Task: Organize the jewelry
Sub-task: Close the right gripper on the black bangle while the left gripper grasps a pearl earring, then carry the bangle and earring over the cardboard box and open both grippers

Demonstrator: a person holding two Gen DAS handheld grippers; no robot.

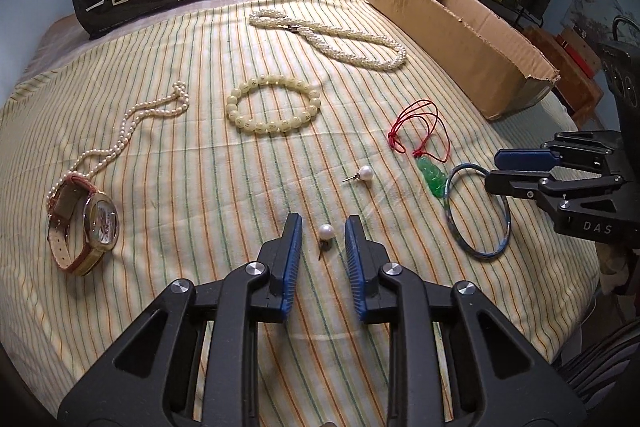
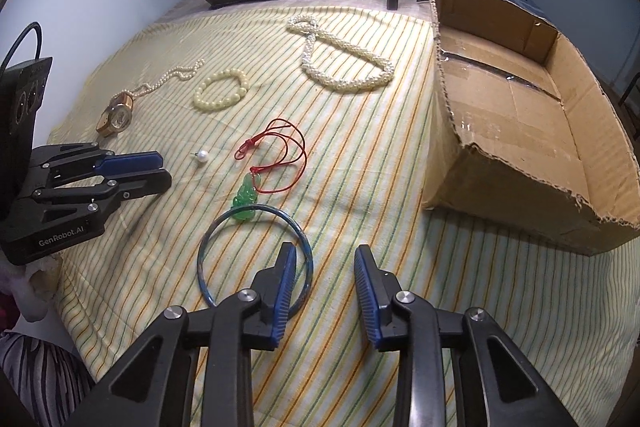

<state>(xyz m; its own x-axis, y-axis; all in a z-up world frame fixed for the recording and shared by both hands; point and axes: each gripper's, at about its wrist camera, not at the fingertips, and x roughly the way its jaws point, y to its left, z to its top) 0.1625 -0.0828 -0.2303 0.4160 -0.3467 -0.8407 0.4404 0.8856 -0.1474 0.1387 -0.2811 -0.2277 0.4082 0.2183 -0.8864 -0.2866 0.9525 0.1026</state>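
Two grippers are down over the striped cloth point(image 1: 200, 59), both with jaws apart and nothing clamped. Left gripper point(image 1: 323, 227) brackets a pearl stud point(image 1: 327, 231), pads just clear of it on either side. That stud looks tiny, light, hard and round, so it will likely squirt out; pinch across the pearl, not the thin post. Right gripper point(image 2: 325, 259) straddles the near rim of the bangle point(image 2: 256, 259), one finger inside the ring. Stiff, thin, smooth and maybe brittle: grip the rim squarely. The box point(image 2: 520, 107) waits open to the right.
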